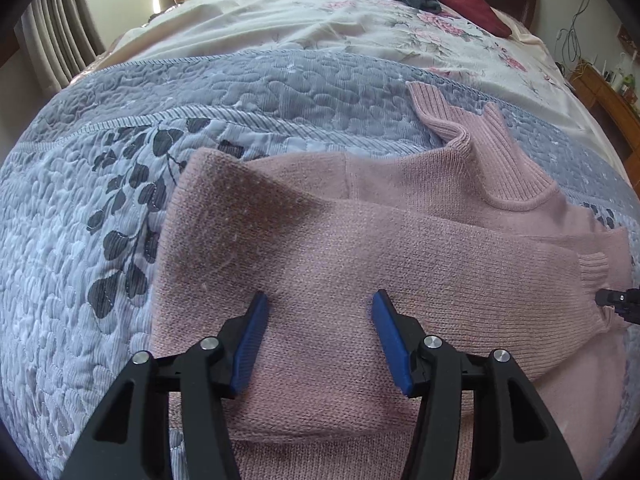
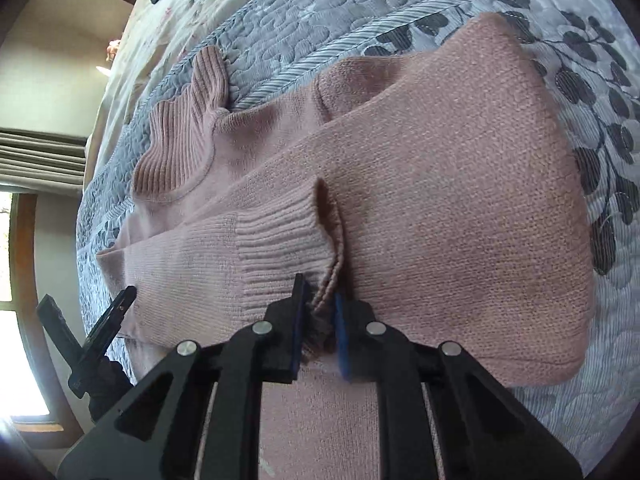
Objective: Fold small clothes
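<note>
Cuff (image 2: pixel 280 240) pinched by right gripper (image 2: pixel 318 320) | left gripper (image 1: pixel 318 344) held open over sweater (image 1: pixel 320 248) | sleeve best laid flat, unbunched

The sweater (image 1: pixel 320 240) is a soft pink knit with a matt, slightly fuzzy face, and its cuff (image 2: pixel 280 248) and collar (image 1: pixel 508 160) are ribbed. Beneath it, the quilted bedspread (image 1: pixel 80 240) is a smooth blue-grey cloth stitched into puffy pebbles with printed dark leaves. The left tongs (image 1: pixel 318 340) and the right tongs (image 2: pixel 318 320) are matt black plastic, with shiny metal pins and finely ridged blue pads (image 1: pixel 250 348).
</note>
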